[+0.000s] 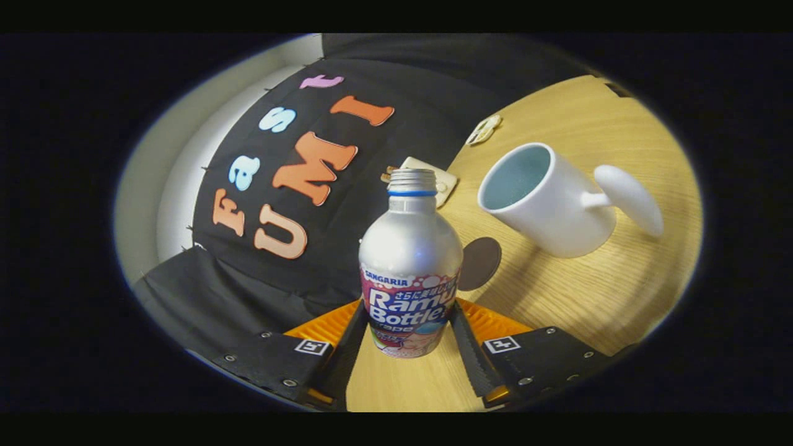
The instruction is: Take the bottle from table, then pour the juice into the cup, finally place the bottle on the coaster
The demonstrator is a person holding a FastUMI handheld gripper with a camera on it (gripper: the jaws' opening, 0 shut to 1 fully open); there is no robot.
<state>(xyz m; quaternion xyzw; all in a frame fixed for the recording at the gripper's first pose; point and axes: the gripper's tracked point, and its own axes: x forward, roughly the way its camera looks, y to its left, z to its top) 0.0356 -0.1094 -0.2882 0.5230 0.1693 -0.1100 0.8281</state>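
The bottle (410,266) stands between the two fingers of the gripper (409,337), both of which press against its lower sides, over the table (595,291). The coaster (479,263) lies on the table just behind the bottle at two o'clock, and the cup (545,198) sits further off at about one to two o'clock. A small flat object (433,179) lies beyond the bottle at twelve o'clock, with another small object (484,129) further off at one o'clock near the table's far edge.

Handheld two-finger gripper seen from its own camera

The gripper (409,334) has two long fingers (472,353) with ribbed, toothed inner faces running forward from flat mounting plates. Each plate carries small round silver screws along its edge and one square black-and-white marker tag near the finger root. Ridged orange plastic panels sit behind the fingers, and an orange edge shows under each plate.
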